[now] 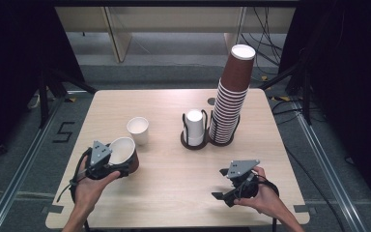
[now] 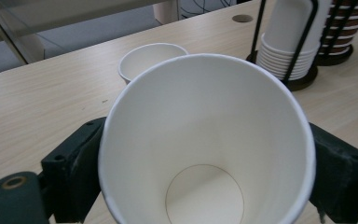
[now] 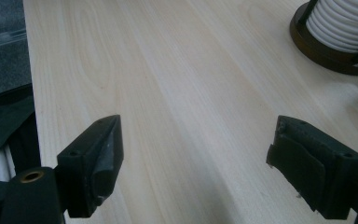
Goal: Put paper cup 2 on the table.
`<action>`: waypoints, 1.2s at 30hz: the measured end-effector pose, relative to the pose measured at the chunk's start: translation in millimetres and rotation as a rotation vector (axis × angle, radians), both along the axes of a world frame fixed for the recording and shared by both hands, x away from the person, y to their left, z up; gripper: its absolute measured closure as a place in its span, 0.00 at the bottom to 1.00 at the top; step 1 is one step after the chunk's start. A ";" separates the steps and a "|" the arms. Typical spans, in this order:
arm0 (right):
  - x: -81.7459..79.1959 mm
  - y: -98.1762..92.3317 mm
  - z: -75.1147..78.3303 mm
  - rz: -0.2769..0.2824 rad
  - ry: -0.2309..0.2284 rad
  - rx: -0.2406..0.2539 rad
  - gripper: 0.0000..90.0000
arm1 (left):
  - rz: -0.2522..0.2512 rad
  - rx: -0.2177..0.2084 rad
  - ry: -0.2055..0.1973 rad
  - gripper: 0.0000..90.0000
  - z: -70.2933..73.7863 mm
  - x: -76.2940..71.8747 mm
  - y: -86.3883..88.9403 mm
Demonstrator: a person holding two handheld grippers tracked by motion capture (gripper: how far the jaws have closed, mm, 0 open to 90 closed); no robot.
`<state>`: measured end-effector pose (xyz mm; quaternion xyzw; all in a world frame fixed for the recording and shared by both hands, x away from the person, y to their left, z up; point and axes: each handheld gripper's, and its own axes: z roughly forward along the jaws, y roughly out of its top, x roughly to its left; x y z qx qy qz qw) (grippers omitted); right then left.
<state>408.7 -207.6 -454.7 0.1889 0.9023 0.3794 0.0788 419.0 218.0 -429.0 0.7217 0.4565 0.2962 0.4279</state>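
My left gripper (image 1: 121, 166) is shut on a brown paper cup (image 1: 124, 153) with a white inside, tilted with its mouth up and toward the camera. In the left gripper view the cup (image 2: 205, 140) sits between both jaws. A small white cup (image 1: 138, 129) stands upright on the table just beyond it, and its rim shows behind the held cup (image 2: 151, 58). My right gripper (image 1: 224, 193) hovers low at the table's front right, open, with nothing between its fingers (image 3: 98, 158).
A wire holder with stacked white cups (image 1: 194, 126) stands mid-table, next to a tall leaning stack of brown cups (image 1: 229, 104). The wooden table (image 1: 174, 193) has bare surface between the two grippers. A dark floor and metal rails surround it.
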 end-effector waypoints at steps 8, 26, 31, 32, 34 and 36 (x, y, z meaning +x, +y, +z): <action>0.0 -3.0 -2.4 -0.009 0.008 -0.006 0.20 | 0.069 0.034 0.034 0.12 -0.6 27.1 9.0; 1.1 -2.6 -4.1 0.011 0.012 -0.006 0.20 | 0.178 0.058 0.040 0.12 -25.2 73.6 26.0; 0.4 -2.1 -4.3 0.012 0.018 -0.007 0.20 | 0.180 0.047 0.015 0.10 -28.8 76.5 25.7; 0.2 -2.1 -4.4 0.013 0.019 -0.007 0.20 | 0.181 0.046 0.005 0.09 -30.1 76.8 26.2; -0.7 -1.6 -4.4 0.010 0.026 -0.010 0.20 | 0.184 0.033 -0.005 0.07 -32.2 76.3 27.0; 0.2 -1.3 -5.1 0.020 0.015 -0.007 0.20 | 0.182 0.022 -0.011 0.06 -34.3 75.8 27.8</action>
